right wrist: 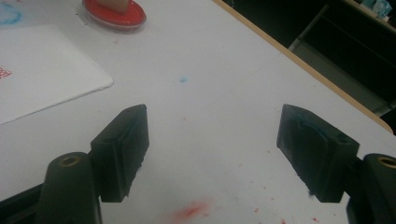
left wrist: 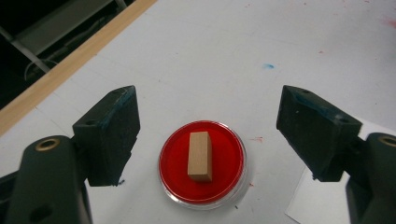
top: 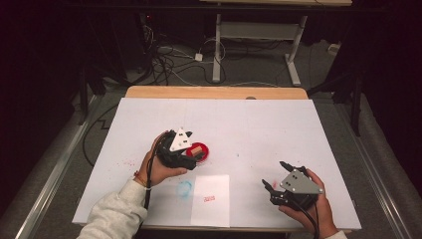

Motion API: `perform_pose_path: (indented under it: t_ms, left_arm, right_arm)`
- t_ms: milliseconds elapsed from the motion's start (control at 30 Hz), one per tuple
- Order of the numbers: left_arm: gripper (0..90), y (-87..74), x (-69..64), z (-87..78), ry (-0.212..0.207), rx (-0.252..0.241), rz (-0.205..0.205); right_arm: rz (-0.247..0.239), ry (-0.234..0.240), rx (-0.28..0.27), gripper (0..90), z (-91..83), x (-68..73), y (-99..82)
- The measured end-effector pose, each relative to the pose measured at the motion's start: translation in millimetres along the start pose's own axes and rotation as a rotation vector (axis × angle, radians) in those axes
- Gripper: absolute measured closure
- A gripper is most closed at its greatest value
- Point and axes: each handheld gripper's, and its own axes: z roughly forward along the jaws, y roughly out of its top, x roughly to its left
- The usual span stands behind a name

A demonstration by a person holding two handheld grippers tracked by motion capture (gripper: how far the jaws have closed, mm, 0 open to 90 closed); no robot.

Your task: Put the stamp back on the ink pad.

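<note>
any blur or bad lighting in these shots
High view: white table bright, surroundings nearly black. Left gripper view: wooden stamp on red ink pad sharp, near jaws soft. Right gripper view: dim, ink pad cropped at the top edge.

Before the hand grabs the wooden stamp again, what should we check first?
1. Wooden stamp stands on the red ink pad: ok.
2. Left gripper jaws wide open, stamp free between them: ok.
3. Right gripper open and holding nothing: ok.
4. White paper lies flat, one red stamp mark on it: ok.
5. Ink on the stamp's underside: cannot tell.
</note>
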Motion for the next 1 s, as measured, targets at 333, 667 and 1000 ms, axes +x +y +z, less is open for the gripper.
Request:
perform_pose_path:
  t_ms: [333,667,1000]
  left_arm:
    - [18.6,-20.5,-10.5,-25.4,0.046,-0.056,0.062]
    - [18.7,-57.2,-18.6,-43.0,0.115,-0.051,0.072]
    - [18.7,-101.5,-23.6,-67.8,0.141,0.0,-0.003]
  right_arm:
    - [0.011,0.005,-0.01,25.5,-0.5,0.3,1.3]
    - [0.015,0.008,-0.021,25.5,-1.9,0.8,0.4]
    - [0.016,0.005,-0.019,25.3,-3.2,1.7,-0.5]
